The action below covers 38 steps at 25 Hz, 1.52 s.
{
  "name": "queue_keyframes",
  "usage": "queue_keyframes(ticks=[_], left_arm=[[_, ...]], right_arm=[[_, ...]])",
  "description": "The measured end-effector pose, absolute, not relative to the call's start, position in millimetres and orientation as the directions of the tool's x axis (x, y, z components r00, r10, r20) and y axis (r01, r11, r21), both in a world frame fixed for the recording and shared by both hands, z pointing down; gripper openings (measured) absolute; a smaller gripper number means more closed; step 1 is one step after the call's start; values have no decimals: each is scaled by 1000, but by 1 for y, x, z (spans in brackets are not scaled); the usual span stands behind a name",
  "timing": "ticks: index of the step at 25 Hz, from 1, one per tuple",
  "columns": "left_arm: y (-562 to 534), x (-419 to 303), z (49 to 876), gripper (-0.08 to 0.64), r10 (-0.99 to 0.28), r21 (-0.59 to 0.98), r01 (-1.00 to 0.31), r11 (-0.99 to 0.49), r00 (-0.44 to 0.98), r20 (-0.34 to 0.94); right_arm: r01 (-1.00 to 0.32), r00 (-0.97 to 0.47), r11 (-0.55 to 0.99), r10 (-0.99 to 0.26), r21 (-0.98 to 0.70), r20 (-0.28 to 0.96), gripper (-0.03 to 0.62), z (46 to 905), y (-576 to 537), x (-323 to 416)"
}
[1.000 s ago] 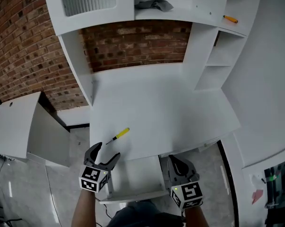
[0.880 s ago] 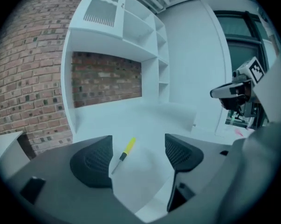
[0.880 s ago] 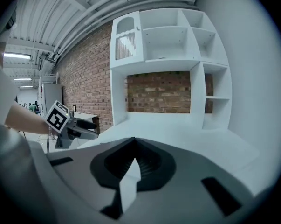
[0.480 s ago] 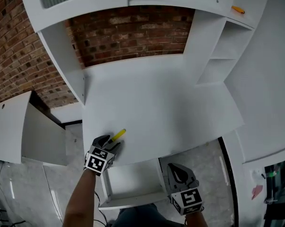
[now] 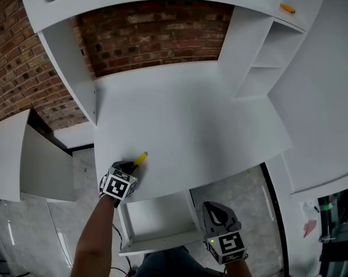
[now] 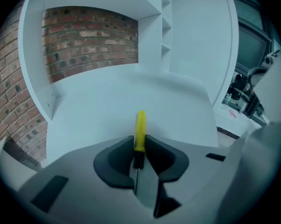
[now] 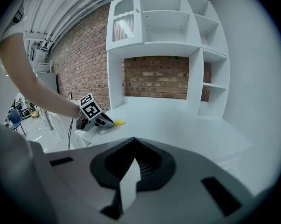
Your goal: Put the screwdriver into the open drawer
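The screwdriver (image 5: 140,158), with a yellow handle and black collar, lies on the white desk (image 5: 185,120) near its front left corner. My left gripper (image 5: 130,165) points down at it. In the left gripper view its jaws are closing with the screwdriver (image 6: 140,127) between them, and the pads of the left gripper (image 6: 139,149) press on the collar. The open drawer (image 5: 156,219) juts out under the desk's front edge and looks empty. My right gripper (image 5: 216,209) hangs beside the drawer's right side, shut and holding nothing; from the right gripper (image 7: 133,164) I see the screwdriver (image 7: 118,123) far left.
A white hutch with shelves (image 5: 260,56) stands at the desk's back against a brick wall (image 5: 145,36). An orange pen-like item (image 5: 287,8) lies on an upper right shelf. A white cabinet (image 5: 15,154) stands on the floor at the left.
My left gripper went forward and down from beside the drawer onto the screwdriver, and its jaws narrowed around it. The right gripper sank slightly. The screwdriver stays on the desk.
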<state>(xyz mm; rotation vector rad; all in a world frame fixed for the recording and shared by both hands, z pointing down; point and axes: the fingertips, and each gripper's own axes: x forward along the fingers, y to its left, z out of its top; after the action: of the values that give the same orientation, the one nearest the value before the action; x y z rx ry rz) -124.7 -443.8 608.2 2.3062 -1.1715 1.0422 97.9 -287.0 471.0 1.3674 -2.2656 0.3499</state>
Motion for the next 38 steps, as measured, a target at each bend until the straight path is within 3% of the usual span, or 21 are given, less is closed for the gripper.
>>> queue_keyframes(ticks=[20,32,38], left_arm=[[-392,-130,487,86,-666,29,-791,-611,533,522],[-335,-100,477,86,-635,94,-736,-671,635,440],[-308,-74,512,86,-530,157,-666,-729,694,487]], right_arm=[[-924,-343,382,-855,25,388,11,414,-272,81],[-948,-269,315,-873,48,408,11,418,-241,84],[-964,-226,264,-863,23,452,11,441,-223,90]])
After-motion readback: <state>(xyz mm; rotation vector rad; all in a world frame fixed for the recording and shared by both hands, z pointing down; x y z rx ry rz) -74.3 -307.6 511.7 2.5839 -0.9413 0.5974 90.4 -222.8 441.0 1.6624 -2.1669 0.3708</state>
